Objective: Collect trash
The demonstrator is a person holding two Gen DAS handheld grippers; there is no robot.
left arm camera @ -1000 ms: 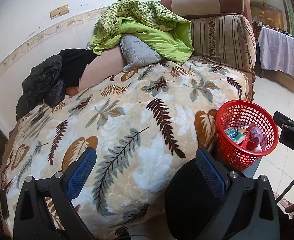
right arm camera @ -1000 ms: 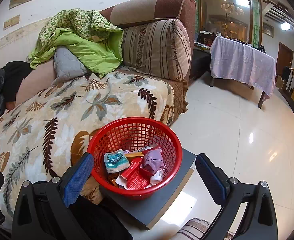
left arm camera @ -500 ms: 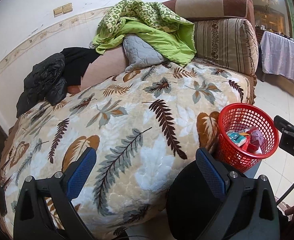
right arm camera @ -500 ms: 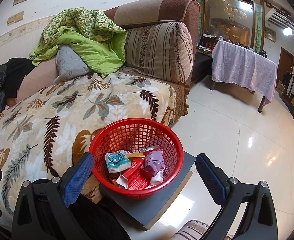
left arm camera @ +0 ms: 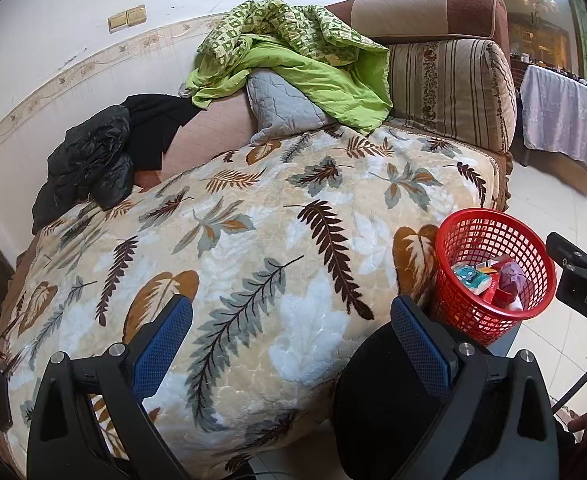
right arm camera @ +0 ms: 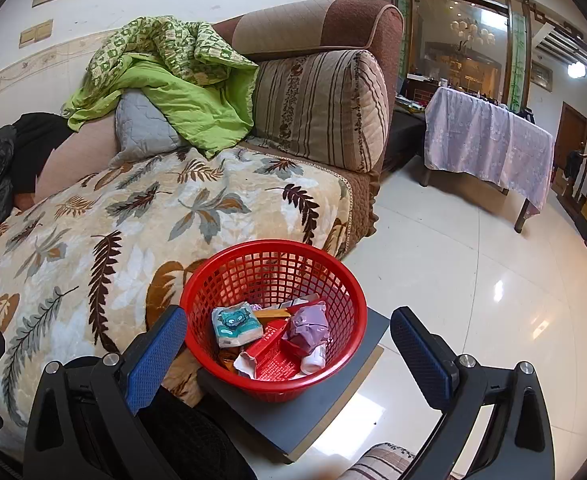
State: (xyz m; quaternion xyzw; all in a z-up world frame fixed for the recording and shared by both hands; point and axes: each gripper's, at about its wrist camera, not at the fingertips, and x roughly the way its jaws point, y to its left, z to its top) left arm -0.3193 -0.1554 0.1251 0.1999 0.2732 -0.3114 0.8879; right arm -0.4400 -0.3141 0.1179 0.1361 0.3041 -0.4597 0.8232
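Note:
A red mesh basket stands on a small grey stand beside the sofa. It holds several pieces of trash: a teal tissue pack, a red wrapper and a crumpled purple bag. My right gripper is open in front of the basket with nothing held. My left gripper is open over the leaf-patterned blanket, empty, with the red mesh basket to its right. No loose trash shows on the blanket.
A green quilt, a grey cushion and black clothes lie along the sofa back. A striped cushion sits at the sofa's end. A cloth-covered table stands across the shiny tiled floor.
Both views have drifted slightly downward and back, so the sofa and basket sit a little lower in the frames. Both grippers stay open and empty.

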